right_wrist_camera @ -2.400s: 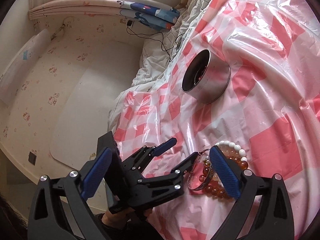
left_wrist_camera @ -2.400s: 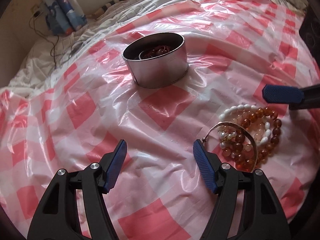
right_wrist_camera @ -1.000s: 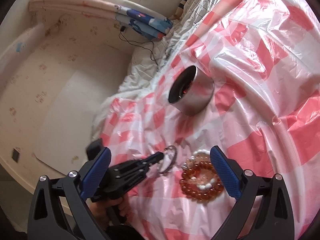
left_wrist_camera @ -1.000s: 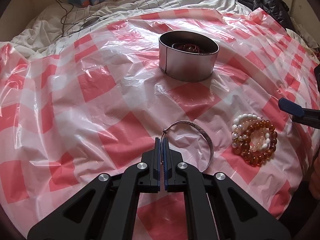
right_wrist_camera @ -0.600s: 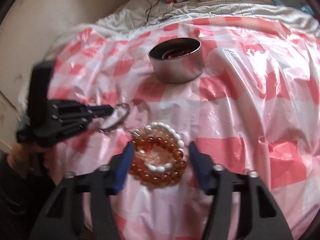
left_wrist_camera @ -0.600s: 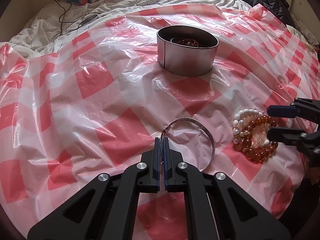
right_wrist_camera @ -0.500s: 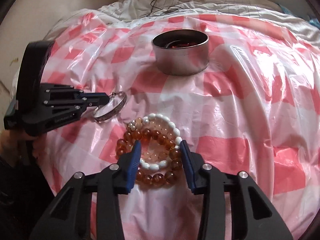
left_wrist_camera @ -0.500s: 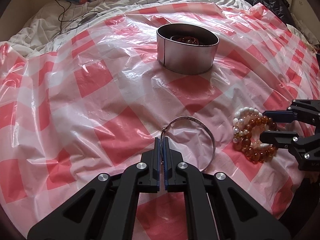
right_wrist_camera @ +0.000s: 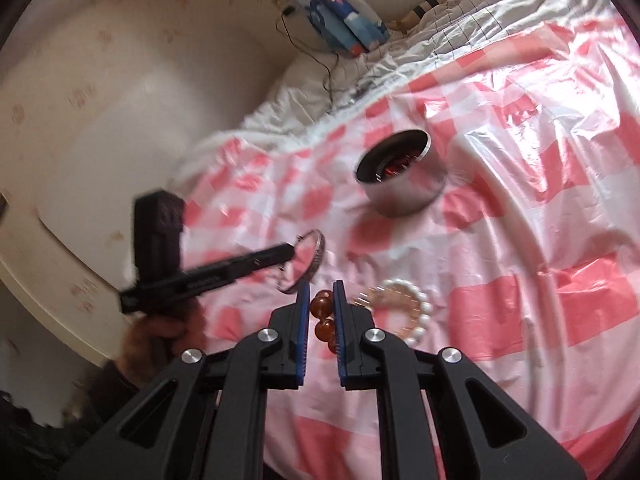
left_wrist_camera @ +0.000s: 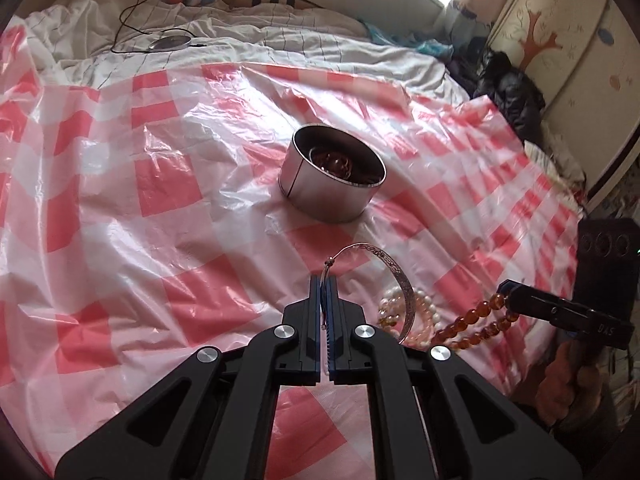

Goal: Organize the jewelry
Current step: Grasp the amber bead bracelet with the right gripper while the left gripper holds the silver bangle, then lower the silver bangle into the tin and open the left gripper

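A silver bangle (left_wrist_camera: 394,272) hangs above the red-checked plastic sheet (left_wrist_camera: 168,184), and my left gripper (left_wrist_camera: 325,280) is shut on its thin end. The right wrist view shows the same bangle (right_wrist_camera: 312,256) at the left gripper (right_wrist_camera: 290,252). My right gripper (right_wrist_camera: 322,286) has its jaws closing on an amber bead bracelet (right_wrist_camera: 322,306), with the pads pressing the beads. That amber bracelet (left_wrist_camera: 472,316) stretches from the right gripper (left_wrist_camera: 506,290) towards the pearl bracelet (left_wrist_camera: 424,308) lying on the sheet. A round metal tin (left_wrist_camera: 332,184) holding dark red jewelry stands farther back.
White bedding (left_wrist_camera: 280,44) with a cable and a small round device (left_wrist_camera: 170,42) lies beyond the sheet. Dark clothes (left_wrist_camera: 508,92) are heaped at the right by a painted wardrobe. A person's hand (right_wrist_camera: 160,332) holds the left gripper's handle.
The right jaws went from wide open to closed around the amber bracelet and pulled it up off the pile. The left gripper rose and tilted, lifting the bangle off the sheet.
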`<state>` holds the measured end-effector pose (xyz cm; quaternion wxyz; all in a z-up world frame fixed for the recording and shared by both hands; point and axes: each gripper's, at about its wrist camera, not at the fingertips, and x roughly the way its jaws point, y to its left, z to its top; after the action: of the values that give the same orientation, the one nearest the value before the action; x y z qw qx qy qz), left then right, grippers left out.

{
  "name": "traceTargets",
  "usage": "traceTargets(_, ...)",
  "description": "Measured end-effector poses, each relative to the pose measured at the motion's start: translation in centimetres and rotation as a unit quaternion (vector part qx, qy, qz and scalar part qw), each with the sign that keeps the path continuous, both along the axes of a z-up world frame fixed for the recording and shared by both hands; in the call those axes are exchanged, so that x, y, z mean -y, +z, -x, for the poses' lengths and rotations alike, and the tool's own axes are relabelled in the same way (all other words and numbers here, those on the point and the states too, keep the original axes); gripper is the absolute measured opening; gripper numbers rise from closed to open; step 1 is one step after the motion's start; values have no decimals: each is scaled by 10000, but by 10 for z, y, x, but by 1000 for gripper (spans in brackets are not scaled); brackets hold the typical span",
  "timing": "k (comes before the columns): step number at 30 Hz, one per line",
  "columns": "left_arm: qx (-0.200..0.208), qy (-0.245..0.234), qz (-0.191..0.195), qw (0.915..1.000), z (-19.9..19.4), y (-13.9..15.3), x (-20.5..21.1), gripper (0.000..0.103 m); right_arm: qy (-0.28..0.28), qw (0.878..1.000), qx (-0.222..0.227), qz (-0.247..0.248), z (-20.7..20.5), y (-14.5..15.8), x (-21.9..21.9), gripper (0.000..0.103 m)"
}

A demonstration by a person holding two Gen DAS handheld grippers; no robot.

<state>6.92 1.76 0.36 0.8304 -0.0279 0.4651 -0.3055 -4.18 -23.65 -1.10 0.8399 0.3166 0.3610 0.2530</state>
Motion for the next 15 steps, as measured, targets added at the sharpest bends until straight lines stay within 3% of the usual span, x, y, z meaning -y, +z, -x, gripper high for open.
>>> traceTargets(4, 163, 201, -194, 9995, -3, 3, -3, 2, -133, 9966, 37, -812, -4, -6, 6, 12)
traceTargets(15, 420, 262, -35, 9988, -17, 22, 11, 3, -381, 9874, 145, -1531, -20, -7, 24, 12)
